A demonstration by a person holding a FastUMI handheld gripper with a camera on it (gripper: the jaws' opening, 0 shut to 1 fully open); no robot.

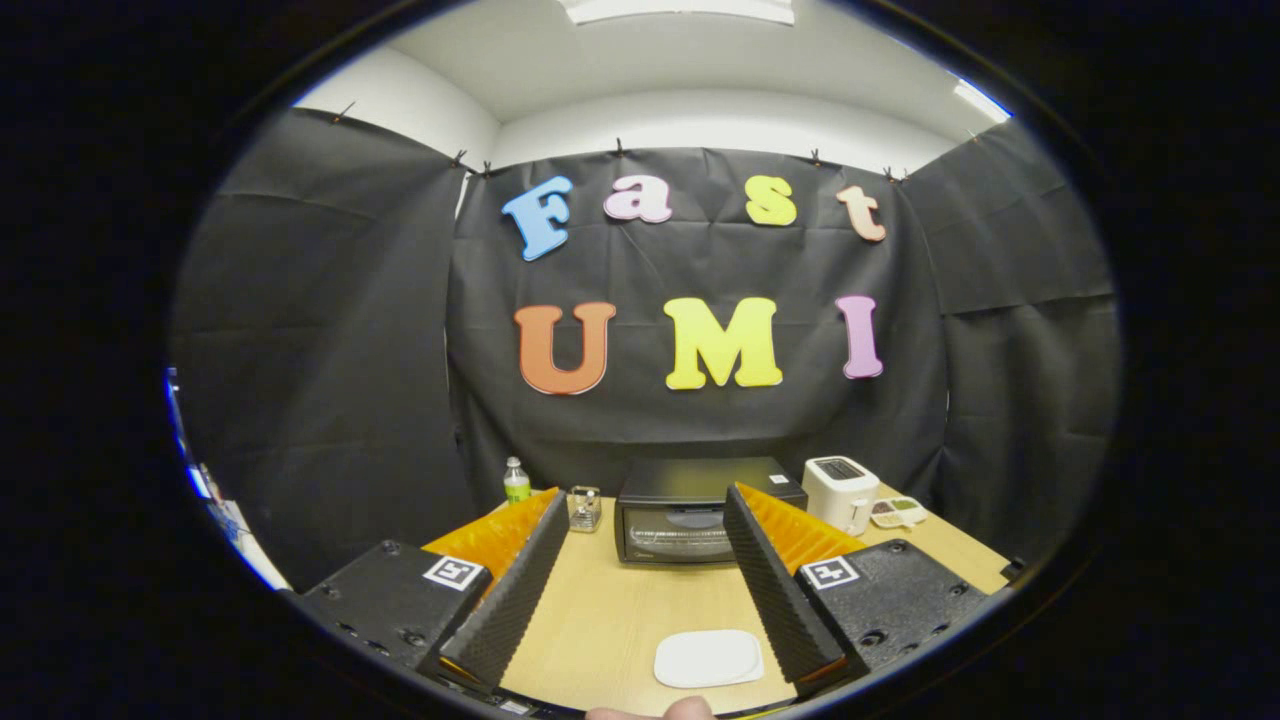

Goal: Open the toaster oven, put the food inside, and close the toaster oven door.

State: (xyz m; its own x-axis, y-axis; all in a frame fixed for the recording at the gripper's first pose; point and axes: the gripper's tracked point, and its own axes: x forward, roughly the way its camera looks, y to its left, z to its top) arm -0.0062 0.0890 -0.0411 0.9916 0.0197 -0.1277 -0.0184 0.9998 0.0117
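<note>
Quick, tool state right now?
Tool: open, fingers spread wide and holding nothing; toaster oven sits shut beyond them.

Light comes from above: a ceiling panel [677,9] glares white and blown out, and a second bright strip [978,98] shows off to one side. The white ceiling is evenly lit, while the black cloth walls soak up light and stay dim, showing only faint creases. The wooden table [625,610] is bright and evenly lit, with soft, weak shadows. The glass door of the toaster oven [690,510] carries a pale reflection. Fisheye distortion bends the walls and table edges strongly outward. A blue fringe runs along the rim of the picture. The centre is sharp; the gripper [648,585], open and holding nothing, looks slightly soft up close.
</note>
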